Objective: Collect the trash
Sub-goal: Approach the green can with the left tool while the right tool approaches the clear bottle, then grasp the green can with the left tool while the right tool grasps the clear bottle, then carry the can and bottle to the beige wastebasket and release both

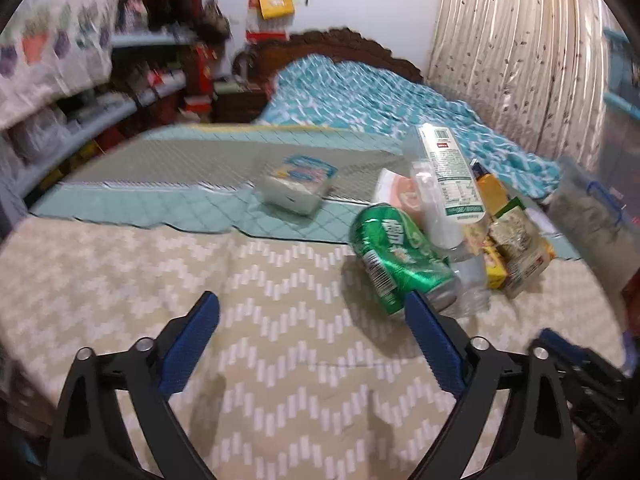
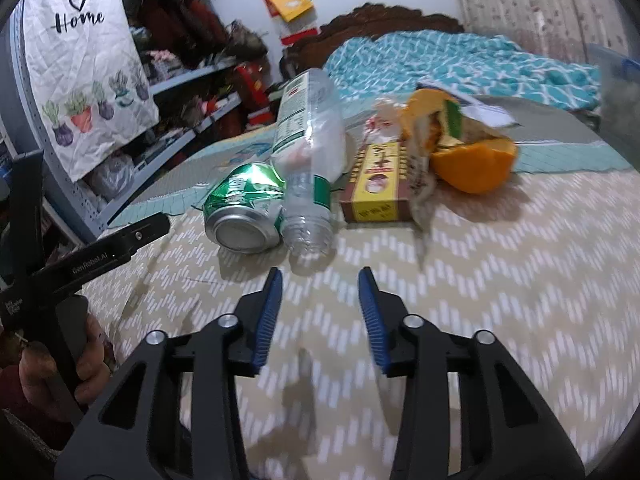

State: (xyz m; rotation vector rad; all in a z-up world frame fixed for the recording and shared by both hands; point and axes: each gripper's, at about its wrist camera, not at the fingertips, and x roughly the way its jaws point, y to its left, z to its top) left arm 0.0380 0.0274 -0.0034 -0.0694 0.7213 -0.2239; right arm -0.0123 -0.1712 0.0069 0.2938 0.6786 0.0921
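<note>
A pile of trash lies on the beige zigzag mat (image 1: 280, 320). It holds a crushed green can (image 1: 396, 256), a clear plastic bottle (image 1: 444, 184) with a green-and-white label leaning over the can, a yellow-and-brown box (image 2: 376, 180) and orange peel (image 2: 472, 160). My left gripper (image 1: 314, 310) is open just short of the can, its right fingertip touching or overlapping the can's end. My right gripper (image 2: 320, 284) is open and empty, just in front of the bottle's mouth (image 2: 308, 236). The can (image 2: 244, 208) lies left of it.
A pack of tissues (image 1: 300, 184) lies on the teal quilted cover (image 1: 208, 208) behind the pile. A teal patterned blanket (image 1: 380, 100) covers the bed's far end. Cluttered shelves (image 2: 180, 120) and a hanging "Home" bag (image 2: 88, 68) stand at the left. A curtain (image 1: 520, 60) hangs at the right.
</note>
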